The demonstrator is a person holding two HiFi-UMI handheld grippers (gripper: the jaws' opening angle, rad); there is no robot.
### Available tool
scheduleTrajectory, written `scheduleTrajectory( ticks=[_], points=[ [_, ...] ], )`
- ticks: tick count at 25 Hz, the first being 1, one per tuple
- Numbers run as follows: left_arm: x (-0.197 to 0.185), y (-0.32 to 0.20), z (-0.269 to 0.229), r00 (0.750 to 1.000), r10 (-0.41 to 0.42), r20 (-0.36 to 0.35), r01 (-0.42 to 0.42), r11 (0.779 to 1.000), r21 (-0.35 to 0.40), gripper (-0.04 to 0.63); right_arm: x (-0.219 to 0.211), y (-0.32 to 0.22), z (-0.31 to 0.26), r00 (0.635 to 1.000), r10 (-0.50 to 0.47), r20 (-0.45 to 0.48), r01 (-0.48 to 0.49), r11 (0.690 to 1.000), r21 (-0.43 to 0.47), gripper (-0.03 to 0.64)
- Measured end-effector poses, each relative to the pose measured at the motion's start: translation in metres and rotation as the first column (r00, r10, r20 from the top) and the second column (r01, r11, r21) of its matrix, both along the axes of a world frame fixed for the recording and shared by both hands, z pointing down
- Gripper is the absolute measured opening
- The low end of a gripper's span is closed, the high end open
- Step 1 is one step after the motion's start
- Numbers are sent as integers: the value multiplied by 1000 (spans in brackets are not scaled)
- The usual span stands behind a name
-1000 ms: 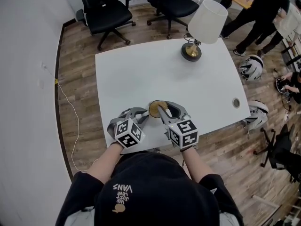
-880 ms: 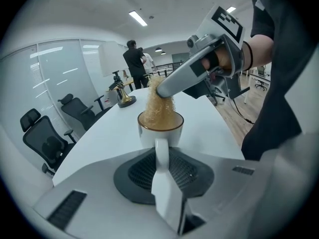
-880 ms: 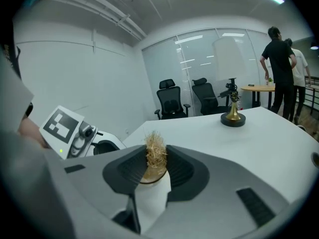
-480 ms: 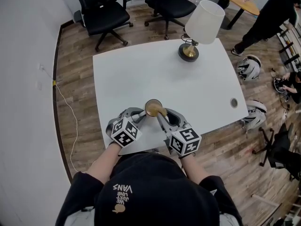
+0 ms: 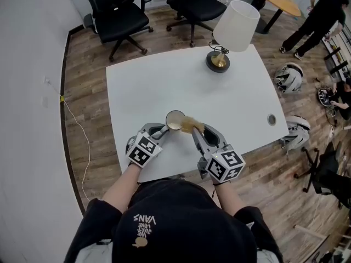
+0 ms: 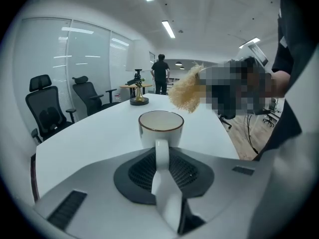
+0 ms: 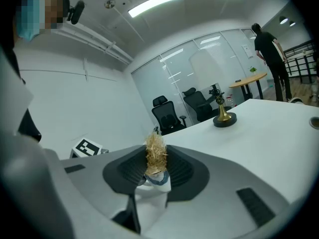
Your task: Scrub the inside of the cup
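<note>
A white cup (image 5: pixel 175 120) with a dark rim stands on the white table (image 5: pixel 164 81) near its front edge. My left gripper (image 5: pixel 162 130) is shut on the cup's handle (image 6: pixel 162 156), and the cup (image 6: pixel 160 127) stands upright in front of the jaws in the left gripper view. My right gripper (image 5: pixel 197 133) is shut on the stem of a brush with a straw-coloured tuft (image 5: pixel 192 125). The tuft (image 6: pixel 185 91) hangs just outside the cup, above and to the right of its rim. In the right gripper view the brush (image 7: pixel 155 154) sticks up between the jaws.
A table lamp (image 5: pixel 233 26) with a white shade and brass foot stands at the far right of the table. A round cable hole (image 5: pixel 271 119) is near the right edge. Two black office chairs (image 5: pixel 112 12) stand behind the table. People walk at the far right.
The brush tuft was in the cup's mouth; it has come out and now sits to the right of the rim. The right gripper has drawn back to the right. The left still holds the handle.
</note>
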State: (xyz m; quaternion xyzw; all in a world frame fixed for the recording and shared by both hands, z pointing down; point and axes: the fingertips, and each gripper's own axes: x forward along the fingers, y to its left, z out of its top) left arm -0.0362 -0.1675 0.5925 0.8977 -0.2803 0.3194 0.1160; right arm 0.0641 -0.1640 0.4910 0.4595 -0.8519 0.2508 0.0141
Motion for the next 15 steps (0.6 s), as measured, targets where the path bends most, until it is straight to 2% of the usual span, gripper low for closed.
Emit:
scheduleTrajectory(
  ticks=[6, 15],
  points=[
    [-4, -22, 2, 997, -51, -55, 50, 999, -15, 72, 10, 2, -6, 1000, 27, 1, -27, 1000, 7, 115],
    [-5, -39, 4, 994, -73, -77, 73, 997, -6, 72, 20, 4, -6, 998, 63, -5, -63, 998, 0, 117]
  ],
)
